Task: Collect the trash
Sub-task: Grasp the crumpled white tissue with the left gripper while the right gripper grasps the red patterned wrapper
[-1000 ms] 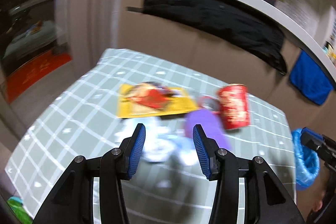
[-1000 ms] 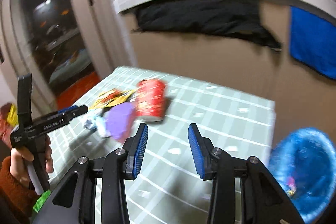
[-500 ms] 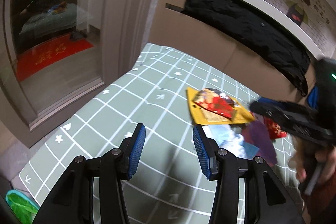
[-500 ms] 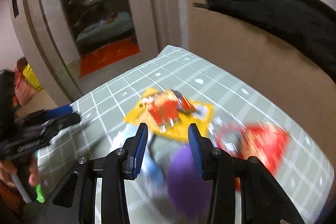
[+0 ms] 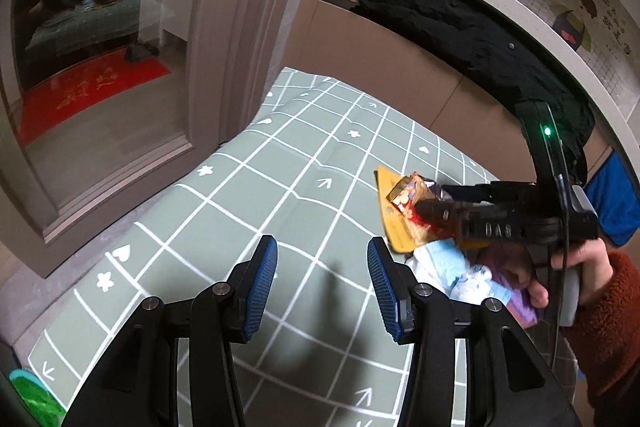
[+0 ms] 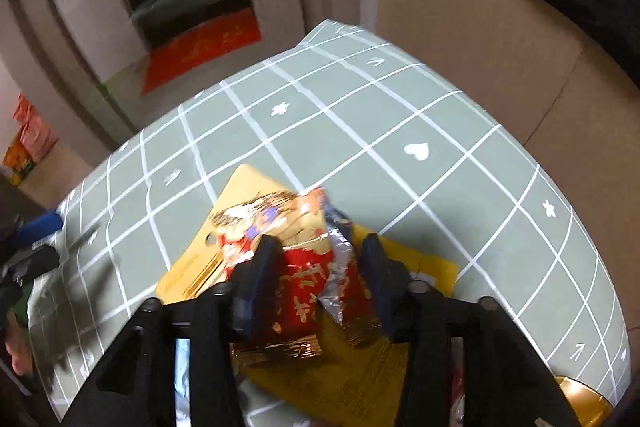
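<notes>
A pile of trash lies on the green checked tablecloth (image 5: pixel 248 203). A crumpled red and gold snack wrapper (image 6: pixel 304 267) lies on a flat yellow packet (image 6: pixel 360 379). My right gripper (image 6: pixel 318 259) straddles the red wrapper, its jaws close on both sides; I cannot tell if they grip it. It also shows in the left wrist view (image 5: pixel 430 205), over the wrapper (image 5: pixel 408 199). A pale blue and white wrapper (image 5: pixel 452 267) and a purple piece (image 5: pixel 516 303) lie under it. My left gripper (image 5: pixel 322 283) is open and empty over bare cloth, left of the pile.
A brown cardboard wall (image 6: pixel 480 39) stands behind the table with black cloth (image 5: pixel 460 23) and a blue cloth (image 5: pixel 620 203) draped over it. A glass door (image 5: pixel 92 39) and red mat (image 5: pixel 84 91) are at left. Something green (image 5: pixel 28 399) sits at the table's near left corner.
My right gripper has swung left from the table's right side and dropped onto the red wrapper. My left gripper has turned left, away from the pile, and stays open.
</notes>
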Action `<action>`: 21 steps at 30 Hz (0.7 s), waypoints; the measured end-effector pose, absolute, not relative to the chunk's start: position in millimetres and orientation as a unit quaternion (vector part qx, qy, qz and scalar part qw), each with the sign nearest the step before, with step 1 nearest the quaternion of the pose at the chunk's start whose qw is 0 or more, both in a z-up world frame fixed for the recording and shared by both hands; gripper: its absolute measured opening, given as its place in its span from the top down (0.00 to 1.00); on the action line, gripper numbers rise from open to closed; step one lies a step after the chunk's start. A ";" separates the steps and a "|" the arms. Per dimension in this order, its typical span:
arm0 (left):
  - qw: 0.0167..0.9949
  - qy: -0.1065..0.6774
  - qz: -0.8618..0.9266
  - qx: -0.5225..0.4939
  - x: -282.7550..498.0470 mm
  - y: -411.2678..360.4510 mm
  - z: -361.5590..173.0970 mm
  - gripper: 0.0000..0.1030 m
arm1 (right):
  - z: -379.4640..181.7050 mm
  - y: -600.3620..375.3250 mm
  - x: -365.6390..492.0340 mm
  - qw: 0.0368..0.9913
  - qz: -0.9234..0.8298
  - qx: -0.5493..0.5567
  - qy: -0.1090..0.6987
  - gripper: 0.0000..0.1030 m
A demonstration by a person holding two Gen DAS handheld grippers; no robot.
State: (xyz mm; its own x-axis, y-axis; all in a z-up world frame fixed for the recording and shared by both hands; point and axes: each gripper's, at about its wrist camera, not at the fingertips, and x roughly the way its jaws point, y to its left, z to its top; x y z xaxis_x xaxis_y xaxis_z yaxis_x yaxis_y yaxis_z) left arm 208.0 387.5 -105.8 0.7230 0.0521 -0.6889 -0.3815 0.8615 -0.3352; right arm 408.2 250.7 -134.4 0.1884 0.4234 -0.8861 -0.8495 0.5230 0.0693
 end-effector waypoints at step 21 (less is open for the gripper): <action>0.892 0.372 0.048 -0.254 216.9 322.6 -102.9 0.53 | -60.2 135.9 340.8 0.800 0.415 -0.157 0.403 0.88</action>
